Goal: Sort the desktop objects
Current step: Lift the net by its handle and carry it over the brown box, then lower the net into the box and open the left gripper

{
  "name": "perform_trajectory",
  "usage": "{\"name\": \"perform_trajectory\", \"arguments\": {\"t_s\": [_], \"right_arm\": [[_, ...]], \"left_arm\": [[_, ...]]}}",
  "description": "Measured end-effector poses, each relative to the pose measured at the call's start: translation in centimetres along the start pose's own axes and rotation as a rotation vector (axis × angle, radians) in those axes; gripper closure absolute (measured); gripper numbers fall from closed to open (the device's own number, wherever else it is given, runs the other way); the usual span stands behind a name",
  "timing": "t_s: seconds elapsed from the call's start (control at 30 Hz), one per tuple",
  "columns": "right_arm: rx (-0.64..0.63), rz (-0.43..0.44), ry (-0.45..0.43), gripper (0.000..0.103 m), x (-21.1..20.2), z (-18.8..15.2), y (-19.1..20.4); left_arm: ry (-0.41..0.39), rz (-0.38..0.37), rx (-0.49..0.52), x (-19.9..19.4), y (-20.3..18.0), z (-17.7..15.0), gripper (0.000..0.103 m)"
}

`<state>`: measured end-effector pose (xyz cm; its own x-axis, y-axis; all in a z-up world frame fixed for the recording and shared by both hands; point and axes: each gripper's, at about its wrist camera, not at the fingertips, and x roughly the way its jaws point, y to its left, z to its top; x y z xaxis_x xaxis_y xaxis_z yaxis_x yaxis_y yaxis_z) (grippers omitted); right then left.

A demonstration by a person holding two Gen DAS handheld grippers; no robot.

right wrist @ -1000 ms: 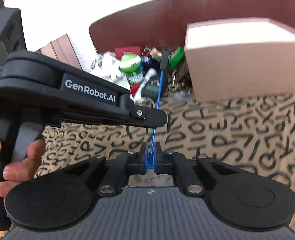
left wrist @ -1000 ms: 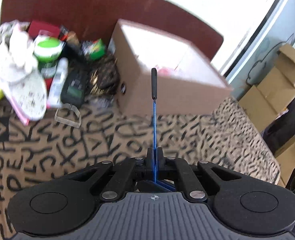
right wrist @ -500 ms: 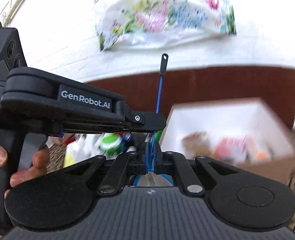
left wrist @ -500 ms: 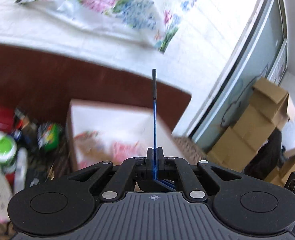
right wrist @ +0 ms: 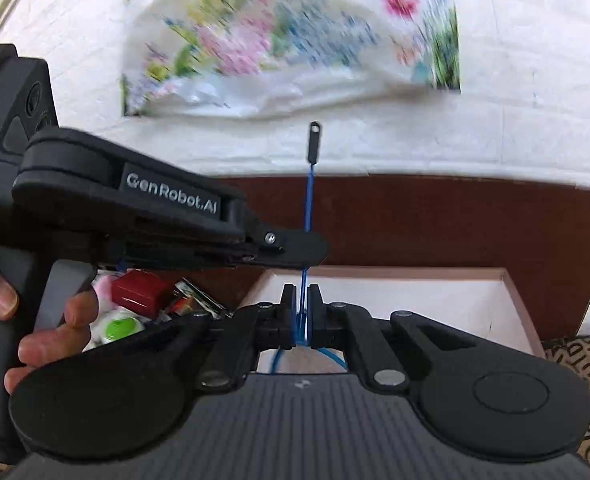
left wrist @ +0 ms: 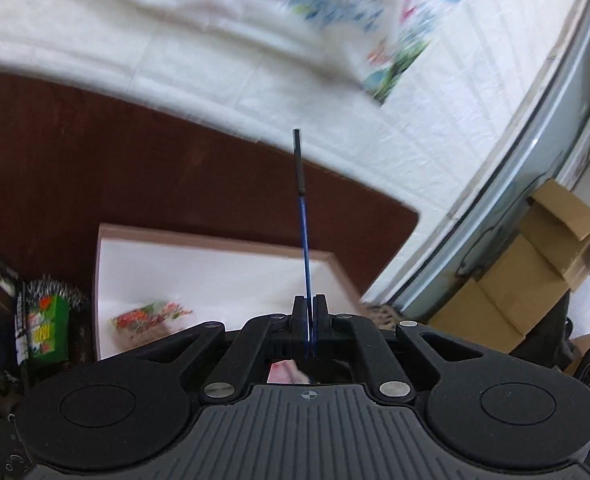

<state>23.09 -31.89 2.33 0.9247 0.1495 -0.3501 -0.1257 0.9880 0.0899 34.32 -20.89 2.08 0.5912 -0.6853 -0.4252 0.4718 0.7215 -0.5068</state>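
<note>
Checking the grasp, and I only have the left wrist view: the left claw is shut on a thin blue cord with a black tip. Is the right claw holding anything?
Observer: Yes. The right claw is shut on a thin blue cord with a black eyelet tip; blue loops show below its jaws.
Operator: Where's my left claw from that side?
Observer: The left claw comes in from the left, with a hand on its grip; its tip overlaps that cord in the picture.
Operator: Anything beside the box that I miss?
Observer: A glossy dark red box and a white item with a round green patch, left of the open cardboard box.
</note>
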Motion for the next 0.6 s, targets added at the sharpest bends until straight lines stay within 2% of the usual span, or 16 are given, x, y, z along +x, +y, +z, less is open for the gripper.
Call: {"name": "perform_trajectory", "arguments": {"t_s": [0.07,0.1,0.17,0.23,0.27,0.3,0.33,0.37,0.4,0.43,0.47,0.53,0.6], "right_arm": [[0.009,-0.010,0.029,0.097,1.6,-1.0,-1.1],[0.016,-0.020,0.046,0.097,2.3,-1.4,-1.5],[0.033,-0.033,0.085,0.097,3.7,-2.3,-2.3],[0.037,-0.051,0.136,0.097,4.8,-3.4,-2.6],[0.032,-0.054,0.156,0.097,5.2,-3.9,-2.7],[0.029,-0.056,0.168,0.097,5.4,-4.3,-2.6],[0.030,-0.062,0.175,0.095,5.5,-4.6,-2.6],[0.032,-0.064,0.176,0.092,5.6,-4.9,-2.5],[0.035,-0.060,0.176,0.086,5.6,-5.1,-2.5],[0.035,-0.060,0.178,0.068,5.5,-5.2,-2.4],[0.030,-0.067,0.175,0.043,5.3,-5.3,-2.1],[0.015,-0.087,0.160,0.019,5.0,-5.3,-1.7],[0.009,-0.087,0.142,0.011,4.3,-5.2,-1.3]], "left_arm": [[0.029,0.030,-0.023,1.8,1.6,-0.7,0.101],[0.042,0.046,-0.035,2.5,2.4,-1.0,0.097],[0.060,0.082,-0.051,3.4,3.8,-1.6,0.081],[0.078,0.120,-0.047,4.0,4.6,-2.0,0.077],[0.087,0.136,-0.038,4.2,4.8,-2.1,0.058],[0.098,0.150,-0.027,4.4,4.8,-2.2,0.046],[0.096,0.133,-0.007,4.4,4.7,-2.3,0.039],[0.097,0.125,0.019,4.1,4.2,-2.3,0.021],[0.096,0.146,0.041,4.0,3.8,-2.4,0.012],[0.081,0.171,0.063,3.8,3.2,-2.5,0.002],[0.057,0.187,0.091,3.5,2.7,-2.7,0.000],[0.027,0.186,0.157,2.8,1.7,-3.1,0.000],[0.028,0.175,0.206,2.3,0.8,-3.5,0.000]]}}
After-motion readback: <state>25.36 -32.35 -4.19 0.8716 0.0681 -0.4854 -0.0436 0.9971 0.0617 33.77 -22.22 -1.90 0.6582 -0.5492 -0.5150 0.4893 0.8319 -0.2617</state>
